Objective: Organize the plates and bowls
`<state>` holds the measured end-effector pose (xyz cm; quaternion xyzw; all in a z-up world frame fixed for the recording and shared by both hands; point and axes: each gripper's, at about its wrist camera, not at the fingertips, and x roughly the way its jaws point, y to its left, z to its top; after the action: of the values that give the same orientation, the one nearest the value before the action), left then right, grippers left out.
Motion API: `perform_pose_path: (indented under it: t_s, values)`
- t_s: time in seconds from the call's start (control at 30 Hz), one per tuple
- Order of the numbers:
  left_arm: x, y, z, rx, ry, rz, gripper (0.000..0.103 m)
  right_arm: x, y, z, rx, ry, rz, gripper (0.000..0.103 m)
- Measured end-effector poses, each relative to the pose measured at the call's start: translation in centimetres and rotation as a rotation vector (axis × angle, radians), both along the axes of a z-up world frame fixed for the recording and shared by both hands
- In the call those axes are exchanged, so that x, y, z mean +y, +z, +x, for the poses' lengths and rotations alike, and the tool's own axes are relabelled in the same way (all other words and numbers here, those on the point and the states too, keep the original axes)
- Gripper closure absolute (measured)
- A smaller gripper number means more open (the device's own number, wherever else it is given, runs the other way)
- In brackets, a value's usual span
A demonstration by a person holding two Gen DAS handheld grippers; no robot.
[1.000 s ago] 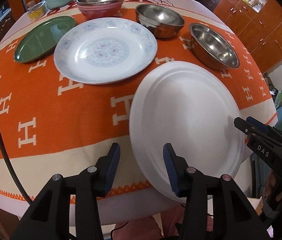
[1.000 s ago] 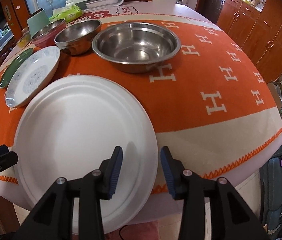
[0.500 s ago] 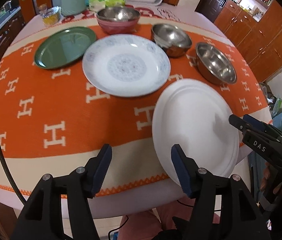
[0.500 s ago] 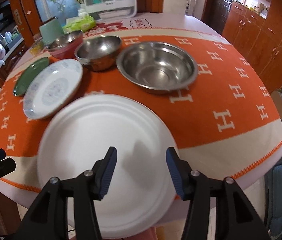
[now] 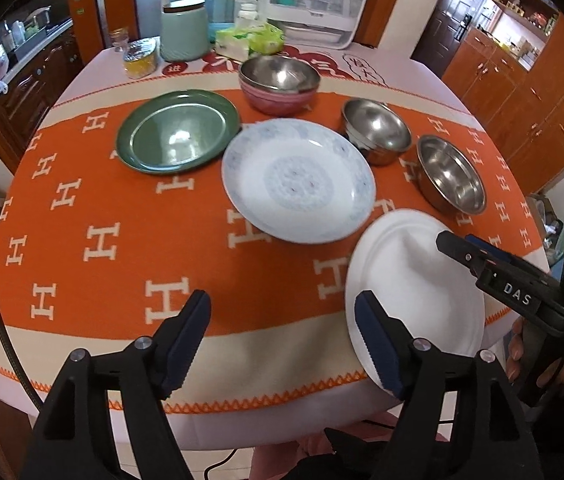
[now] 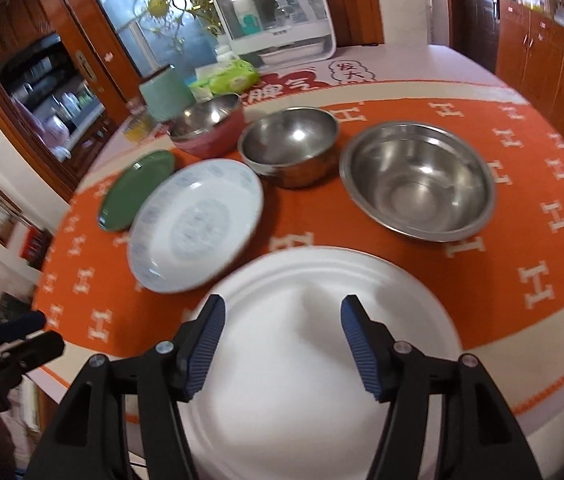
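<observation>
Orange woven cloth with white H motifs (image 5: 93, 216) covers the round bench (image 5: 410, 68) on which all the crockery lies.

Layout, left to right in the left wrist view:
- Dark green round plate (image 5: 177, 136), at the far left, just beside the next item.
- White porcelain plate with pale blue pattern (image 5: 298, 180), at centre.
- Pink-sided bowl with steel lining (image 5: 277, 84), behind the patterned plate.
- Small deep steel bowl (image 5: 376, 130), just beside the patterned plate's right rim.
- Wide shallow steel bowl (image 5: 452, 174), further right.
- Large plain white plate (image 5: 414, 292), at the near right edge of the bench, its near rim overhanging.

Gripper state: the left gripper (image 5: 282, 344) hangs above the near edge of the cloth, jaws opening, nothing between them; its right finger shows against the white plate's left rim, contact not visible. The right gripper (image 6: 282, 344) hangs over the white plate, jaws opening, no pad pressing on it. Neither holds anything.

Step in hand: judged from the layout, the white plate lies free as a base for stacking and no stack is built.

Next move: probably take the patterned plate by its rim. The rim is thin and glazed, so a slip is possible; approach low and level.
</observation>
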<state>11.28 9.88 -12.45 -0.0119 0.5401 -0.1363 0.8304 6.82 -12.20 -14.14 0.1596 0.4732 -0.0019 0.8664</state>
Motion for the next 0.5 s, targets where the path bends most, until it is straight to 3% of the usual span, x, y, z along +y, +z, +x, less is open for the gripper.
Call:
perform_pose_path:
  t_s: [0.3,0.5]
  values:
    - [0.8,0.6,3.0,-0.041,0.023,0.018,0.024,-0.4,-0.4,1.9,-0.068,-0.001,0.144,0.032]
    - [0.3,-0.4,5.3,-0.006,-0.026,0.041,0.024,-0.9,-2.1,3.9,-0.067,-0.066,0.217,0.032]
